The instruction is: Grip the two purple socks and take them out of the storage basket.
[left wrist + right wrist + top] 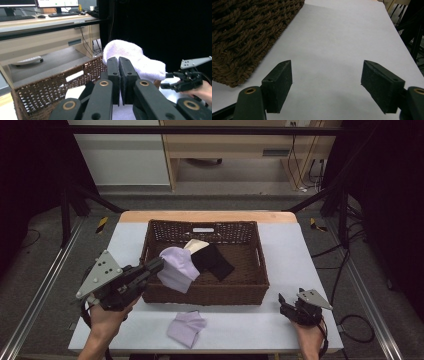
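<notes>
I am working in a lab or test room set up for recording. My tabletop (300, 270) sits inside a frame of metal rails (45, 285) with black curtains (30, 165) hung on both sides. Loose cables (345, 270) run over the grey floor. Beyond stands a wooden desk (37, 42) carrying monitors (57, 3) and a keyboard (16, 18).

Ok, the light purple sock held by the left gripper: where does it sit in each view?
High view: the held sock hangs at the left gripper tips, over the wicker basket's front-left corner.
Left gripper view: centre, bulging above the shut jaws, looking white.
Right gripper view: not in it; open jaws over the table.
Shared landmark: the basket, in all three views.
</notes>
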Available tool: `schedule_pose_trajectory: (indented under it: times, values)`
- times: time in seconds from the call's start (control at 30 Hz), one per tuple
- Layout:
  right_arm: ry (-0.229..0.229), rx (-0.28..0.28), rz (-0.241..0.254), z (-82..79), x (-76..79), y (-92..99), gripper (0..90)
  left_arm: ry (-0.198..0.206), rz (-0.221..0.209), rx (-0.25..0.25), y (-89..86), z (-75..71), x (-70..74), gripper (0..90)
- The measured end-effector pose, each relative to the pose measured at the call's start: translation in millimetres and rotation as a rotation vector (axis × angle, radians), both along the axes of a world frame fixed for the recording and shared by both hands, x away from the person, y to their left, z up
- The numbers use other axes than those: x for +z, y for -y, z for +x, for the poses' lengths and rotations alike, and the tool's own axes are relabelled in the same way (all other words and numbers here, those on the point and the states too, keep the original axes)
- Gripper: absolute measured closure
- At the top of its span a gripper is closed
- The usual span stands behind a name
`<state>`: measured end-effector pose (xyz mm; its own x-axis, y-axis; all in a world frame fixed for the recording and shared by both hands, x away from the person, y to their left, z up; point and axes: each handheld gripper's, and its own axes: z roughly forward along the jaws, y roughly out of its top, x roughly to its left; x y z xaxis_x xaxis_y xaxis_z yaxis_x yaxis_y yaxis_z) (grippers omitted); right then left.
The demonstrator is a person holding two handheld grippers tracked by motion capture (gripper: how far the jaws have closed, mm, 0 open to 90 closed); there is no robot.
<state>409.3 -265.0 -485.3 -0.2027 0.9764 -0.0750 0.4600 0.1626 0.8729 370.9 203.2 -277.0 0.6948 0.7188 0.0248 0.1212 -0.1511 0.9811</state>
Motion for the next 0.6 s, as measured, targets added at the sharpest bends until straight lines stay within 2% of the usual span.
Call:
schedule_pose_trajectory:
  times: [0.13,0.33,0.6]
  values:
    - [-0.001,-0.002,-0.001,-0.1,0.0,-0.1,25.2,-0.015,0.006,-0.005,-3.1,-6.0,-10.1,86.6]
    - [0.001,-0.001,-0.001,-0.1,0.0,-0.1,25.1,-0.063,0.038,-0.014,-4.3,-13.9,-35.6,86.6]
    - [-0.001,-0.004,-0.001,-0.1,-0.1,-0.3,25.0,-0.136,0.069,-0.012,-6.0,-11.5,-64.4,86.6]
